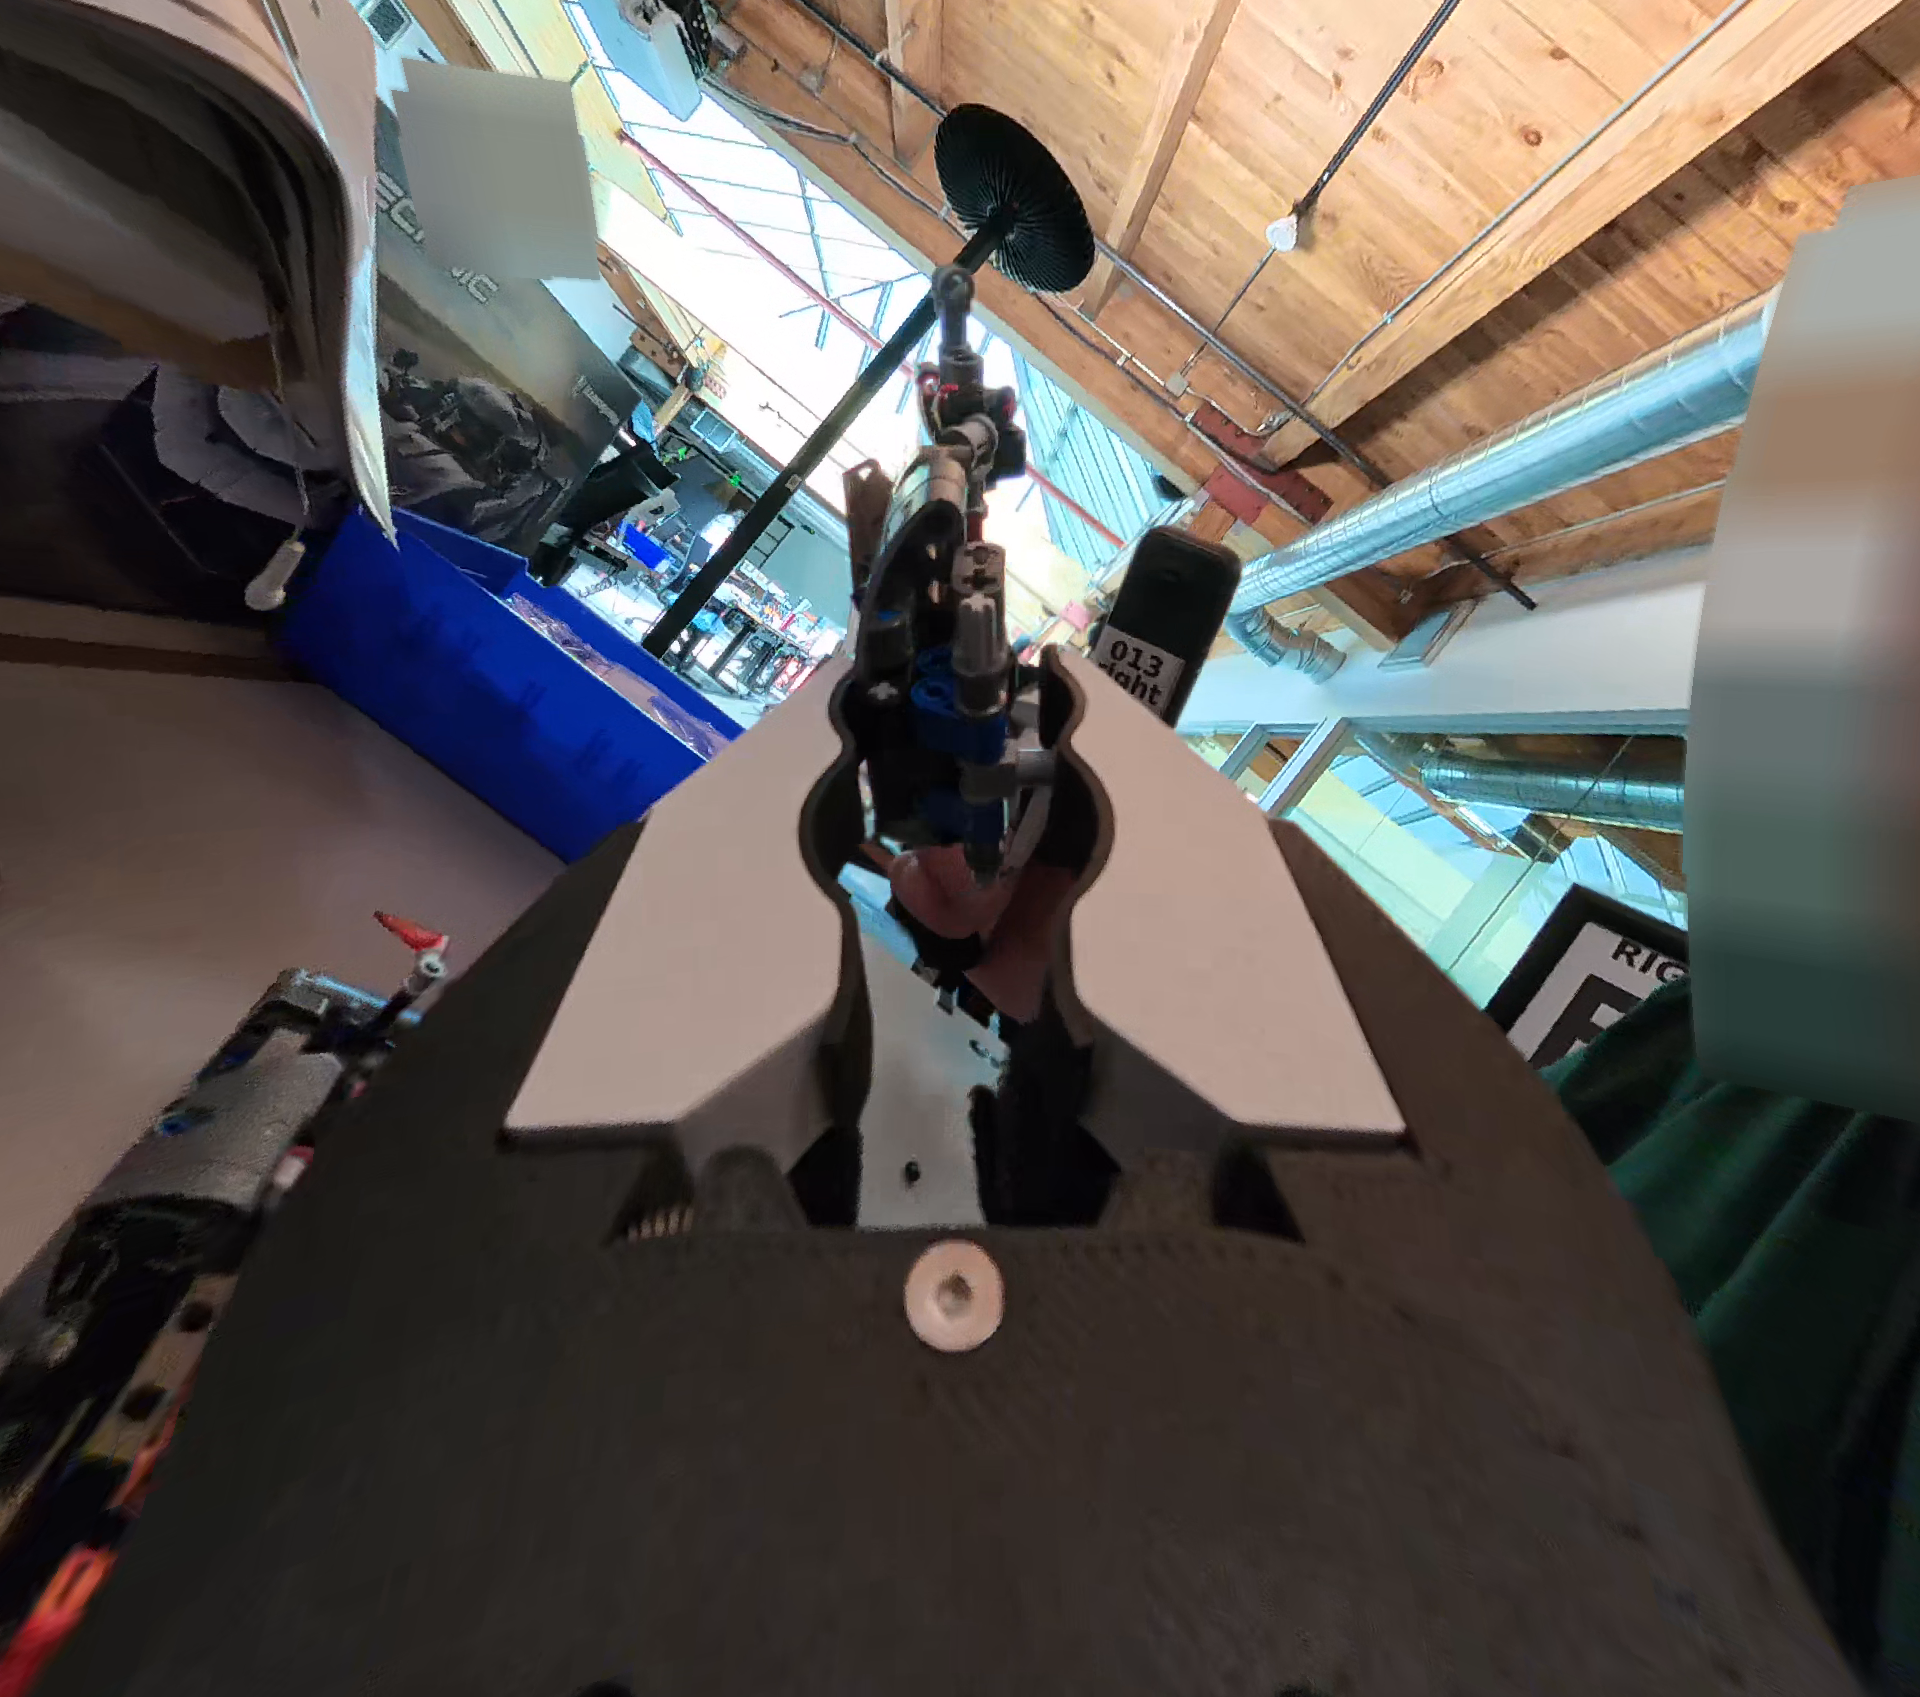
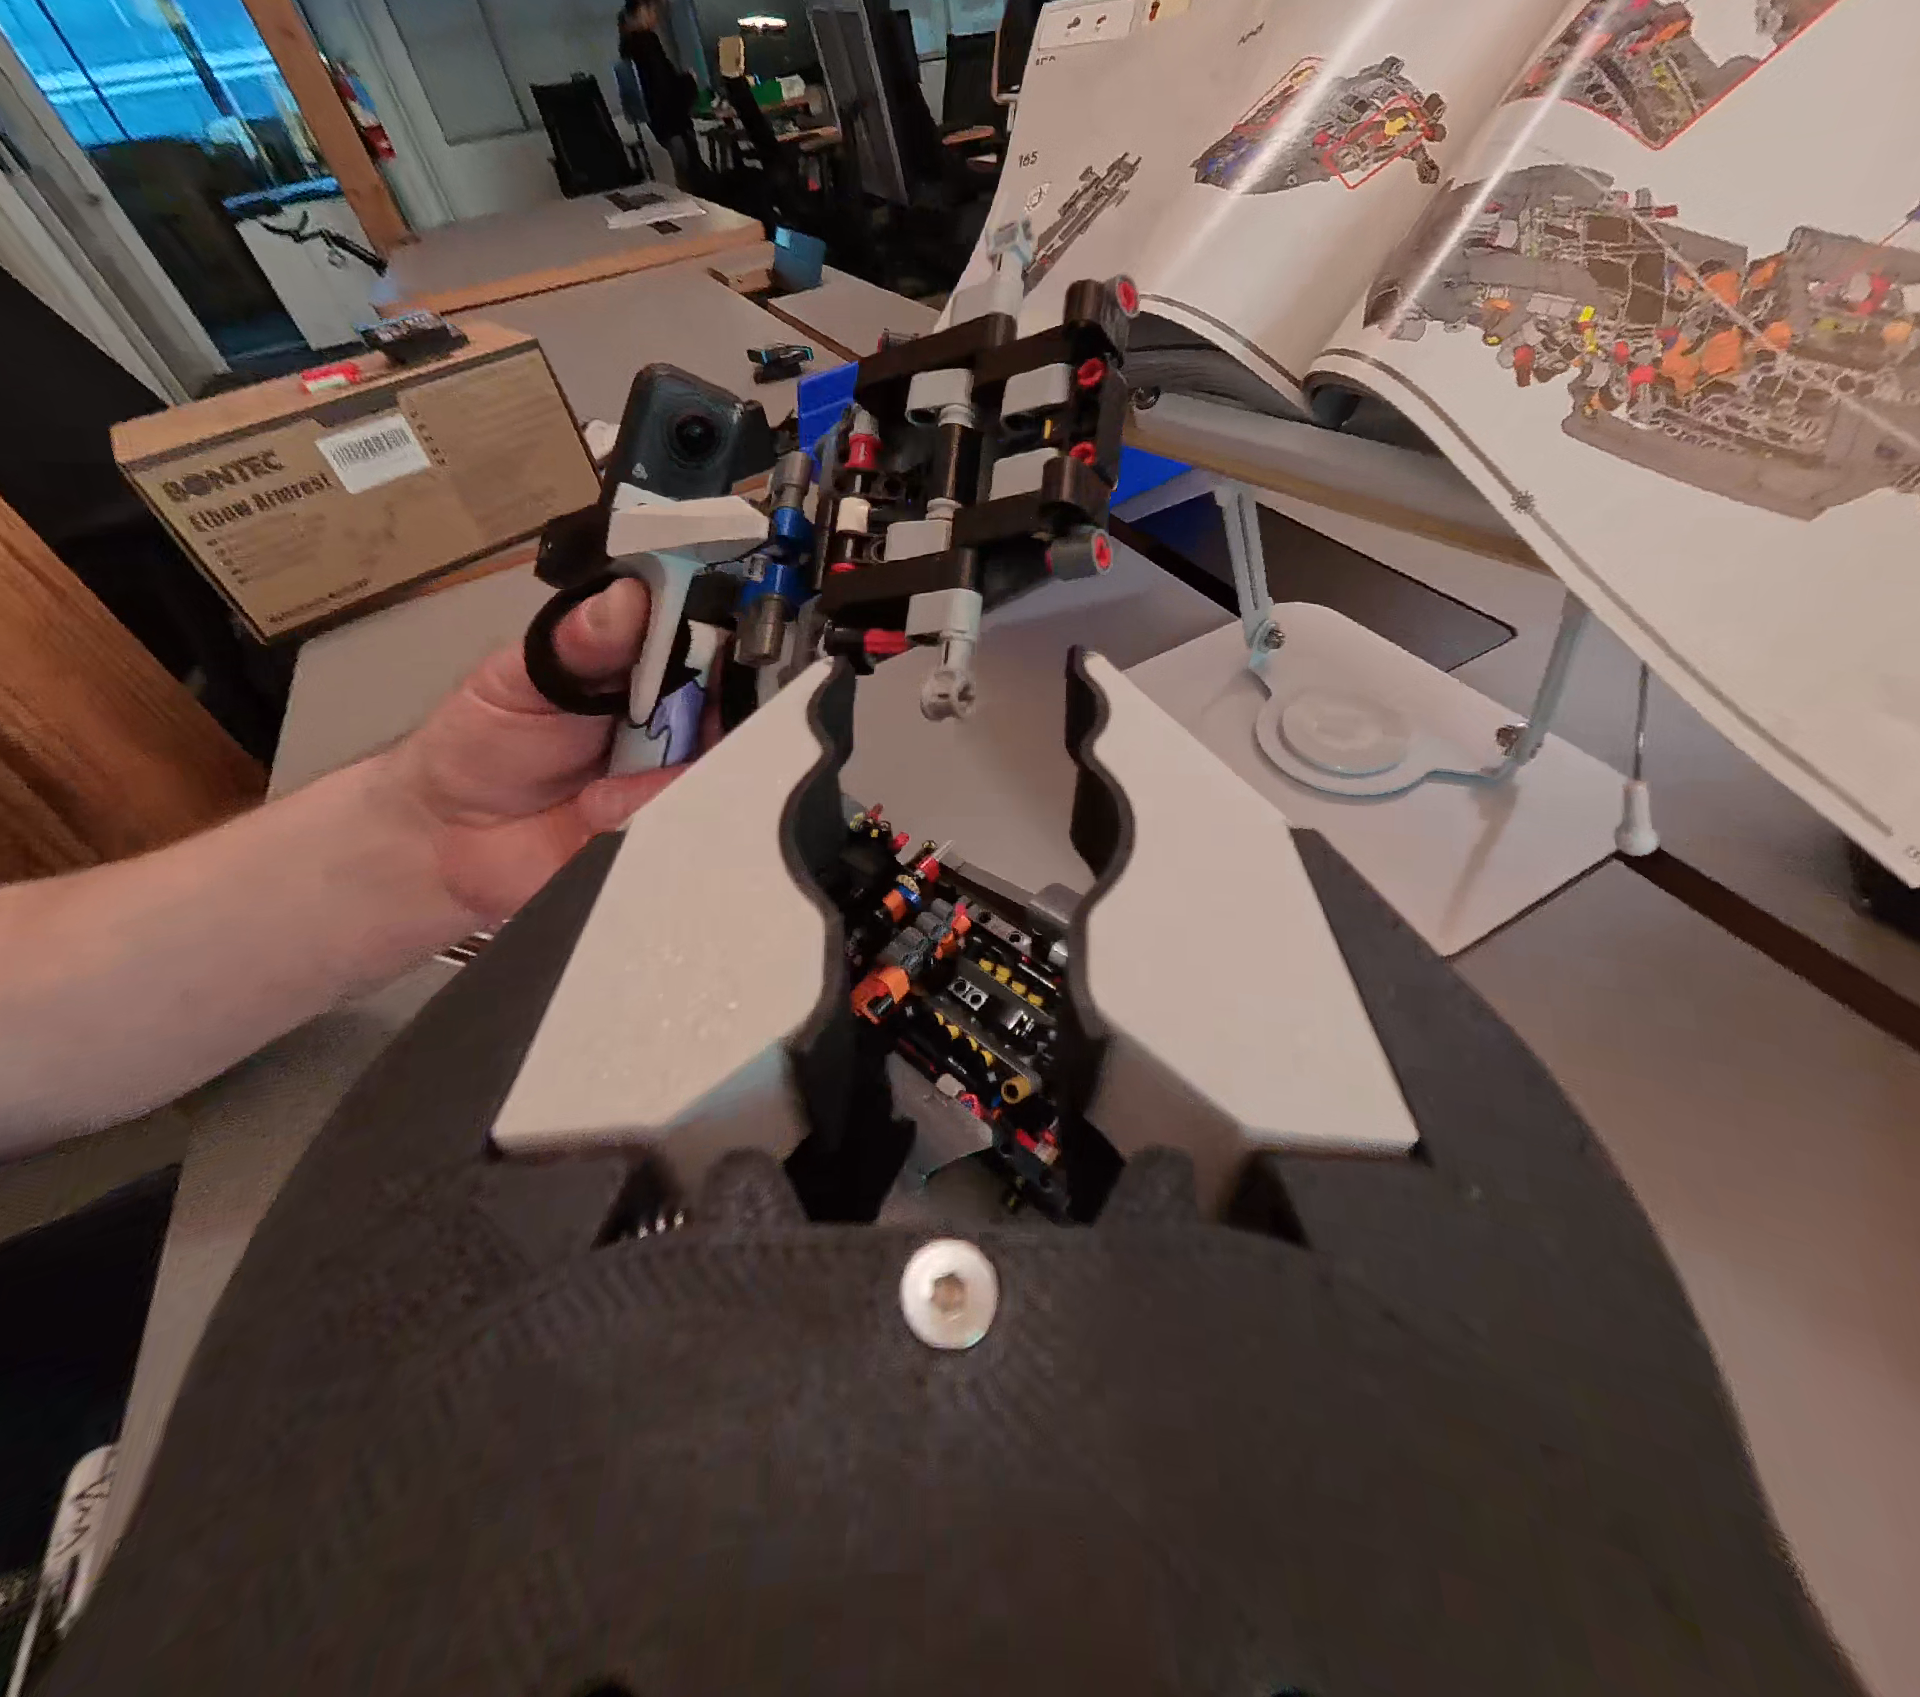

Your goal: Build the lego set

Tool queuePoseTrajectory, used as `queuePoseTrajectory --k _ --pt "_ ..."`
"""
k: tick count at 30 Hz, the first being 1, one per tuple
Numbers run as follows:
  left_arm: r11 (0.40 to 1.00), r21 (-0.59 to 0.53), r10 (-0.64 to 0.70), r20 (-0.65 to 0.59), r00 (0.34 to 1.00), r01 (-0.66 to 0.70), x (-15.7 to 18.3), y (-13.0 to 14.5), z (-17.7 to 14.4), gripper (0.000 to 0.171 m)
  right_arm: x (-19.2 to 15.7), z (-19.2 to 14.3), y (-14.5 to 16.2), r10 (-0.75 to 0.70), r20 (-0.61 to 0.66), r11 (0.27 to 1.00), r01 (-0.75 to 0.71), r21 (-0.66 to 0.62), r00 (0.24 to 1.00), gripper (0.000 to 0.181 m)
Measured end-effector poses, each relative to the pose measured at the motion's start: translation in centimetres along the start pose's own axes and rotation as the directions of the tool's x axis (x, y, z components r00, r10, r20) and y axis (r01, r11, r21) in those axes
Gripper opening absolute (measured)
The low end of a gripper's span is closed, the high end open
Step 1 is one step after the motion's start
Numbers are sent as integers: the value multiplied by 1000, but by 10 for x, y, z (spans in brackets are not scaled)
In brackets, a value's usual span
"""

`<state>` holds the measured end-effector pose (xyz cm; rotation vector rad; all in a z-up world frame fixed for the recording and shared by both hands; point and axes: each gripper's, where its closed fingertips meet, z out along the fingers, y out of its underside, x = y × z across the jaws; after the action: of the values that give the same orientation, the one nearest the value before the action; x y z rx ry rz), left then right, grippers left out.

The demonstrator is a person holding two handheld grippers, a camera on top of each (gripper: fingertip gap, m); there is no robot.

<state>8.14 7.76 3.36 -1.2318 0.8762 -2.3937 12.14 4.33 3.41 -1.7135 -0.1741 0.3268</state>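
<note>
— Left wrist view: the left claw [image 1: 951, 712] points up toward the wooden ceiling [image 1: 1351, 37], and its pale fingers [image 1: 717, 909] are clamped on a small lego sub-assembly [image 1: 951, 608] of black, grey and blue parts.

— And from the other side?

— The right claw [image 2: 961, 691] stands open with nothing between its fingers. Just beyond its tips, the black frame of that sub-assembly, with red pins [image 2: 987, 484], hangs in the air, held by the left claw in a person's hand [image 2: 551, 764].

— Where's the main model?

— The big lego build [image 2: 966, 993] lies on the desk [image 2: 1662, 1076], seen through the right claw's gap. The open instruction booklet [image 2: 1507, 193] leans on a white stand [image 2: 1340, 733] to the right, with a blue bin [image 1: 499, 691] behind.
</note>
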Motion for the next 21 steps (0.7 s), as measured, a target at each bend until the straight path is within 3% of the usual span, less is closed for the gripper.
queuePoseTrajectory --k 6,15,21 --pt "996 58 -61 -24 998 62 9 16 7 29 -9 -11 -4 -98 -61 995 98 -2 993 12" --pt "997 48 -50 -31 998 52 22 37 26 29 -12 -38 -15 -200 -137 980 198 -25 970 12" --pt "998 42 -49 -19 999 50 27 43 33 28 -21 -48 -21 -425 -219 905 411 -110 878 12"
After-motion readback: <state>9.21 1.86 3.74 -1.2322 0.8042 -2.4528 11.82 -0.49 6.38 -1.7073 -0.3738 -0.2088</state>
